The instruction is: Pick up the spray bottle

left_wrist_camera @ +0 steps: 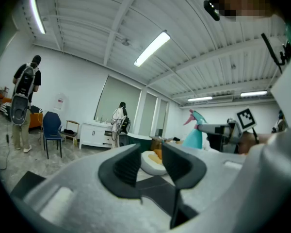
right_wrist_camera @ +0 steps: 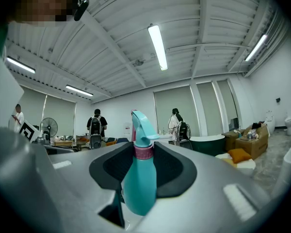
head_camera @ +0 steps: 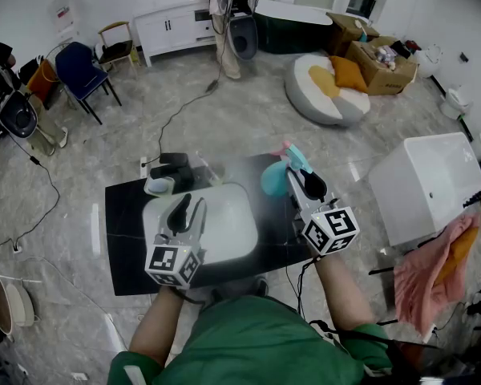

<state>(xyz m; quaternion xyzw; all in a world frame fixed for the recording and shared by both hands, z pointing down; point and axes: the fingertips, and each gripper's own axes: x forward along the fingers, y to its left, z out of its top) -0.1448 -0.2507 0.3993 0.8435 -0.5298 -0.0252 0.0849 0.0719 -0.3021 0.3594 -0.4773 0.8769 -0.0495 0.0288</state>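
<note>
Teal plastic, smooth and rounded below a pink collar, the spray bottle (right_wrist_camera: 138,183) stands upright with its long axis vertical. Its nozzle points to 3 o'clock in the right gripper view. The right gripper (right_wrist_camera: 143,165) pinches its body between black jaws, over the 1 o'clock corner of the glossy black table (head_camera: 124,239). The left gripper (left_wrist_camera: 149,163) holds its ribbed jaws spread and empty above a smooth white basin (head_camera: 232,223).
</note>
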